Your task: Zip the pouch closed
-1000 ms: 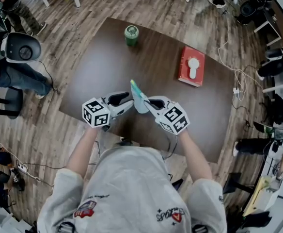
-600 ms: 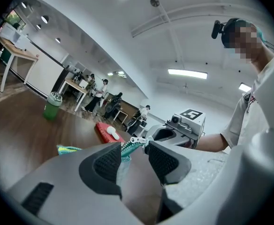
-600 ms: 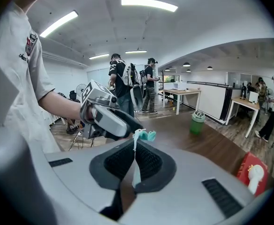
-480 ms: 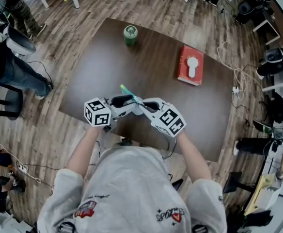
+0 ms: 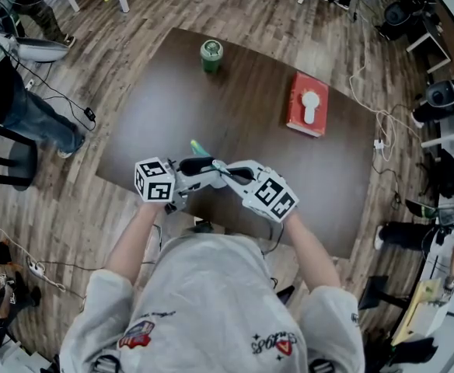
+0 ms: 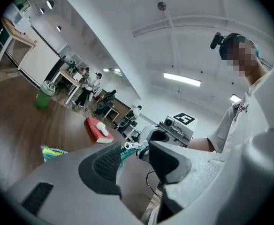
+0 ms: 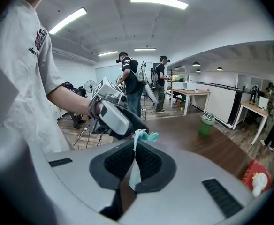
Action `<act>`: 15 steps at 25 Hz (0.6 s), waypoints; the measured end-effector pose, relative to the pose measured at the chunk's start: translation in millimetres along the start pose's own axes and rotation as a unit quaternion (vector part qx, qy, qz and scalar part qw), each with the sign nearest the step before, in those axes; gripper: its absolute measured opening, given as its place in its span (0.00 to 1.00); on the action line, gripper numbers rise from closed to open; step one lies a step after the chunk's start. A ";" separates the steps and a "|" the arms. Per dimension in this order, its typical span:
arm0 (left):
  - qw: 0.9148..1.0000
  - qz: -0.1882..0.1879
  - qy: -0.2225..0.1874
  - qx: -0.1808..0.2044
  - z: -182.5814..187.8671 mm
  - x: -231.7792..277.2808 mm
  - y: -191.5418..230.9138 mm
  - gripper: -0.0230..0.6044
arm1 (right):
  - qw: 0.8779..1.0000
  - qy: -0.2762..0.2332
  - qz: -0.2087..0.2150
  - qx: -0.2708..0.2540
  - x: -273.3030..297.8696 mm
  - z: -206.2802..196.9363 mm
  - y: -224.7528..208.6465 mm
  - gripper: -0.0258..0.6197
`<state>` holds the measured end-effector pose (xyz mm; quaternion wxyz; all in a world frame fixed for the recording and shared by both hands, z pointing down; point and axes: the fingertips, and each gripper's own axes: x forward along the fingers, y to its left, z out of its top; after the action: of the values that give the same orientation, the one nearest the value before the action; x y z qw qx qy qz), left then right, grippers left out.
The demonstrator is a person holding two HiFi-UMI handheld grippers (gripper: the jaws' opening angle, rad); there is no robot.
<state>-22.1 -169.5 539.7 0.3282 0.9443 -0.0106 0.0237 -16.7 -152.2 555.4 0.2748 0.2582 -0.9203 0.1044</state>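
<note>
- Head view: the left claw (image 5: 204, 172) and the right claw (image 5: 228, 173) meet tip to tip over the near part of the bench (image 5: 250, 76). The pouch (image 5: 199, 146) runs its long axis from them toward 11 o'clock. A green cup (image 5: 211, 54) at 12 o'clock and a red box (image 5: 308, 106) at 2 o'clock stand well apart, so neither obstructs.
- Left gripper view: the left claw's jaws have just been opening and stand wide, their pads pressing nothing. The pouch's teal edge crosses from 9 o'clock into the gap, where the white zipper pull (image 6: 131, 146) shows. This claw appears the nearer to the pull.
- Right gripper view: the right claw's jaws are clamped on a thin fold of the pouch, which rises toward 12 o'clock.
</note>
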 end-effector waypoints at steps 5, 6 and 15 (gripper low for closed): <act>1.000 -0.002 -0.007 0.003 5.1 -1.1 -3.3 0.30 | 1.000 0.010 0.000 -0.002 -1.6 -1.0 -2.4 0.06; 1.000 -0.002 -0.007 0.004 5.7 -1.3 -3.3 0.30 | 1.000 0.011 0.000 -0.003 -1.3 -1.7 -2.6 0.06; 1.000 0.012 -0.018 0.014 8.4 -5.7 -1.0 0.16 | 1.000 0.023 0.002 -0.002 -0.1 -9.5 -1.5 0.06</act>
<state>-27.4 -173.9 532.2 0.3146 0.9487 -0.0281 0.0107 -11.6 -150.3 563.3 0.2962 0.2535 -0.9144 0.1091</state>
